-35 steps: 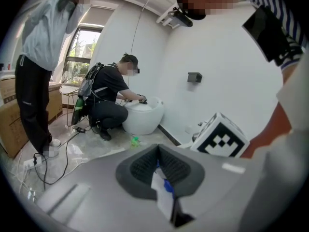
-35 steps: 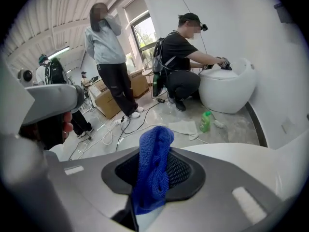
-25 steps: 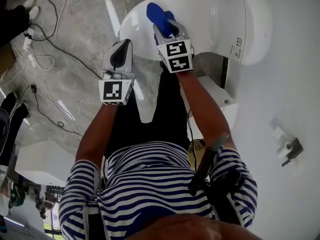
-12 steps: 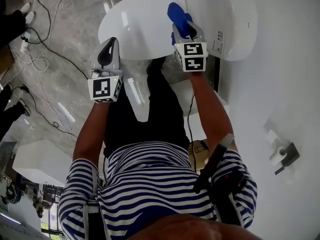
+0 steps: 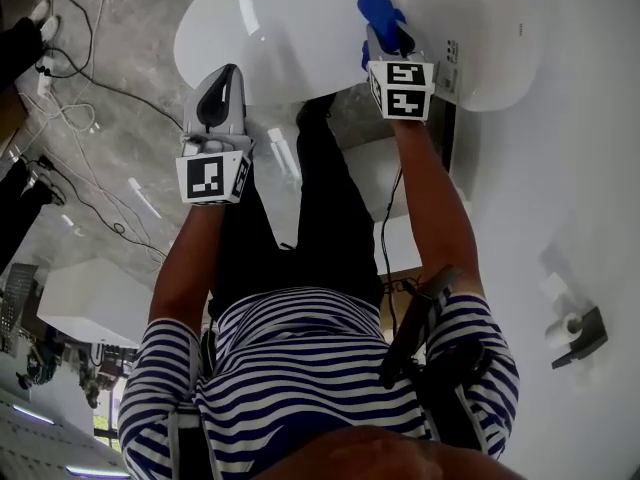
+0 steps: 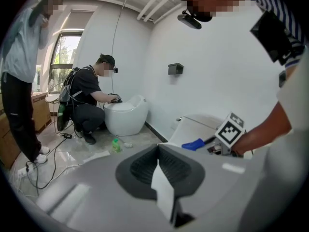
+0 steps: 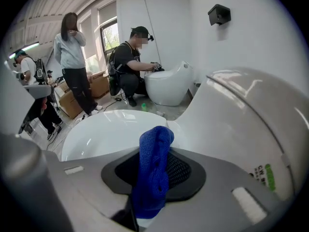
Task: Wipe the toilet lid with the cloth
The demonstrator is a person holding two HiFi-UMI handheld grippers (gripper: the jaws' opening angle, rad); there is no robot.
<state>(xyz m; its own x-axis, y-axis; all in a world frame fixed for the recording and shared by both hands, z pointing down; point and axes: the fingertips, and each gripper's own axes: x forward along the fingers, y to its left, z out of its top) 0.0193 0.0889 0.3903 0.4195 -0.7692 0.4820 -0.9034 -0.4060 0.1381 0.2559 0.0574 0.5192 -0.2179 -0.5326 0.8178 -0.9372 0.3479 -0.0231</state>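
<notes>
Grey marble floor (image 5: 110, 98) frames the white toilet lid (image 5: 270, 38); the right tool (image 5: 388, 40), pinching the blue cloth (image 5: 380, 8), has moved along the lid toward its hinged end, so wiping seems under way. The left tool (image 5: 220, 83), pressed together and empty, hangs alongside.

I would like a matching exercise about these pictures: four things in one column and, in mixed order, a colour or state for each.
1. cloth
2. toilet lid
3. left gripper
4. wall holder

a. black, fixed on the white wall
b. white and glossy
c. blue, clamped in the right gripper
d. jaws together, holding nothing

Pairs: 1-c, 2-b, 3-d, 4-a
</notes>
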